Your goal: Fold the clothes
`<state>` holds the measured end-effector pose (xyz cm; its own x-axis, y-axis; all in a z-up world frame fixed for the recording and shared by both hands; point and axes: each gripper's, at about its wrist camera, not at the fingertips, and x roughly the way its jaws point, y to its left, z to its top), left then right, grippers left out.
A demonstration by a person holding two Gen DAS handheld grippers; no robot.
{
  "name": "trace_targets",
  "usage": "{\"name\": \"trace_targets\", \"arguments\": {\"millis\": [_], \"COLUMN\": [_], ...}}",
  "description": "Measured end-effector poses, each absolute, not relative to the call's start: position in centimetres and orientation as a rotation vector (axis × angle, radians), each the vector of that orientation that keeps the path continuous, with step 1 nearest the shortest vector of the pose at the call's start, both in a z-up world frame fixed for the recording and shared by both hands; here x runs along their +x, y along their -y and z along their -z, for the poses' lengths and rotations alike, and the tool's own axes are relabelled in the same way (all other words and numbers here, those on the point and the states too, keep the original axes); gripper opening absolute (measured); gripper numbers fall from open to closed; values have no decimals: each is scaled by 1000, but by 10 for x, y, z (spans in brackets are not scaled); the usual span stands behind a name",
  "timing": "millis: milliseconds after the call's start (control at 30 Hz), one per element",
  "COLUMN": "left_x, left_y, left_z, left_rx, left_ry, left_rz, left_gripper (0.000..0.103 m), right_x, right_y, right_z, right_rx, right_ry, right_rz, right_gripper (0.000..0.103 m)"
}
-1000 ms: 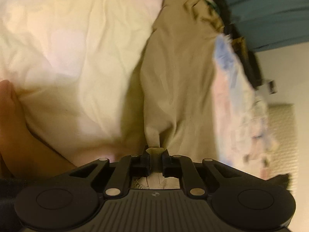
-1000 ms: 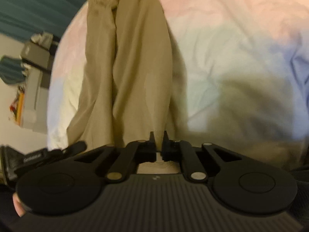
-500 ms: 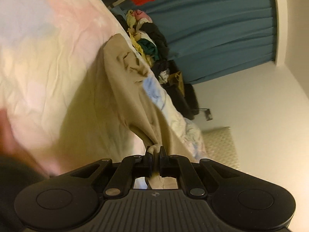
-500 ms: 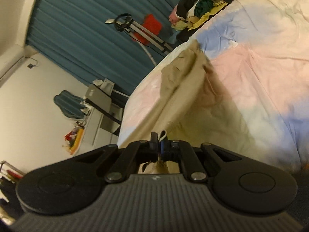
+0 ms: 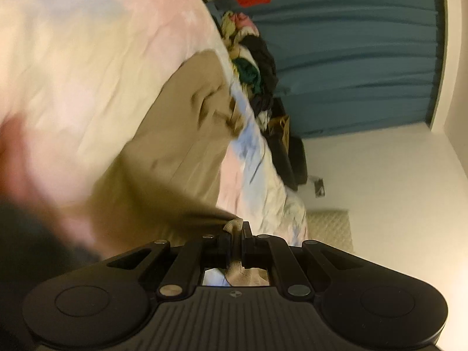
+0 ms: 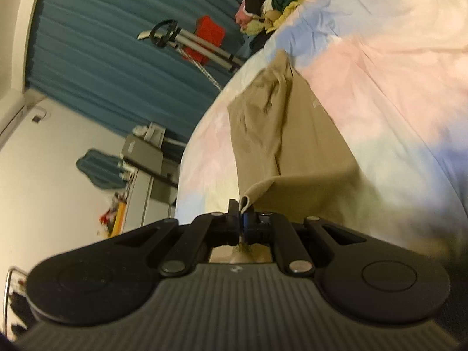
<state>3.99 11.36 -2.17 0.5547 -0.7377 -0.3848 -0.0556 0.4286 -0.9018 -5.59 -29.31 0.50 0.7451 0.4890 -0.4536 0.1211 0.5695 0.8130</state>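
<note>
Khaki trousers [image 5: 187,134] lay lengthwise on the bed [image 5: 87,58]; you had each near corner pinched in a fully closed gripper, left [image 5: 235,235] and right [image 6: 242,211], raised off the sheet, probably so the near end could fold over the rest.

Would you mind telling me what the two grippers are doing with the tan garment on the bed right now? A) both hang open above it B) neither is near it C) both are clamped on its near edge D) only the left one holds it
C: the left gripper and the right gripper each have a fold of the tan garment pinched between shut jaws.
</note>
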Motion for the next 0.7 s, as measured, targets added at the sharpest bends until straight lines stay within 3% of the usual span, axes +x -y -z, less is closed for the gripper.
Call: {"name": "trace_targets", "arguments": {"millis": [133, 333, 700], "left_x": [103, 184, 253], "left_y": [-94, -78, -42], "left_z": [9, 31, 96], "left_rx": [-964, -795, -514], "left_ry": [-849, -804, -810], "left_rz": [438, 292, 263], "left_gripper": [6, 6, 6], "right_x": [22, 130, 212], "right_y": [296, 298, 291], "right_z": [-2, 34, 135], "right_rx": [942, 884, 643], "right_ry": [-692, -701, -817], "right_rz": [-143, -63, -8], "right_gripper": [6, 6, 6]}}
